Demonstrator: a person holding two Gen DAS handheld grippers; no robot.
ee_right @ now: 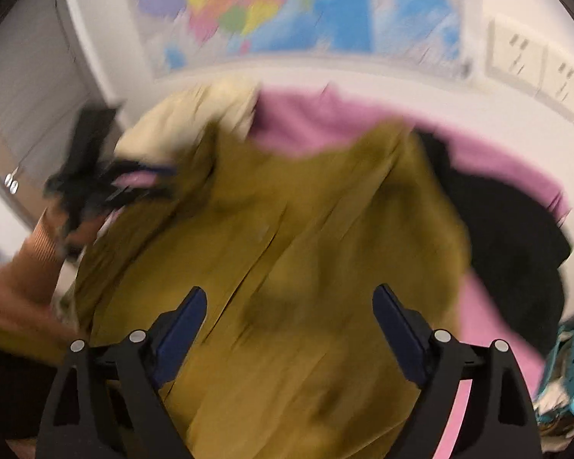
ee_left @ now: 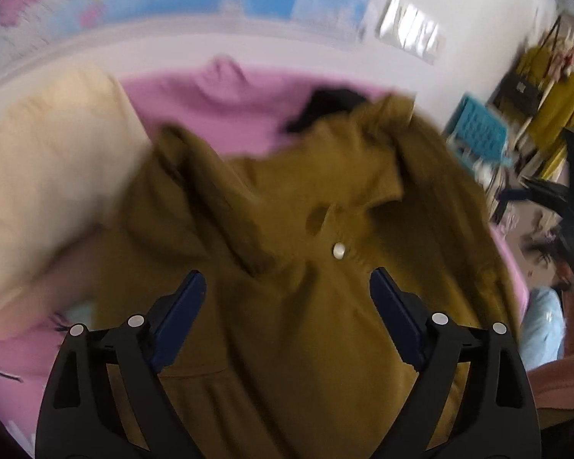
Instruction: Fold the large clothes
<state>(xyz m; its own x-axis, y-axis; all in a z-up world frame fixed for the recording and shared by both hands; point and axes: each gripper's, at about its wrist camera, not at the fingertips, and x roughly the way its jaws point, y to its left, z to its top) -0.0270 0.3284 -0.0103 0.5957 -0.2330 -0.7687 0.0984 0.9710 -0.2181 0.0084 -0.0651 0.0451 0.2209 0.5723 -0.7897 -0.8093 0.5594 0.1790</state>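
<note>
garment: mustard-yellow woven shirt-like garment [ee_left: 325,267], soft matte cloth, rumpled, collar folds and one round pearly white button [ee_left: 339,250] seen just ahead of the left claw; both views motion-blurred.
garment place: spread on the pink bed sheet [ee_left: 218,114], directly under and ahead of both claws.
garment axis: long axis runs away from the claws toward the wall; in the right wrist view the straight placket seam is seen slanting up to the right; collar end appears farther from the left claw.
left claw: left gripper [ee_left: 287,294], black frame, dark blue flat pads, jaws spread wide, nothing pinched, cloth seen below the gap.
right claw: right gripper [ee_right: 289,306], same build, jaws spread wide, nothing pinched.
neighbours: cream puffy pillow [ee_left: 46,176] left of the left claw; black crumpled cloth [ee_right: 509,237] right of the right claw, beside the garment edge.
background: colourful wall map [ee_right: 287,7] far ahead; teal perforated plastic basket [ee_left: 478,126] off to the right.
</note>
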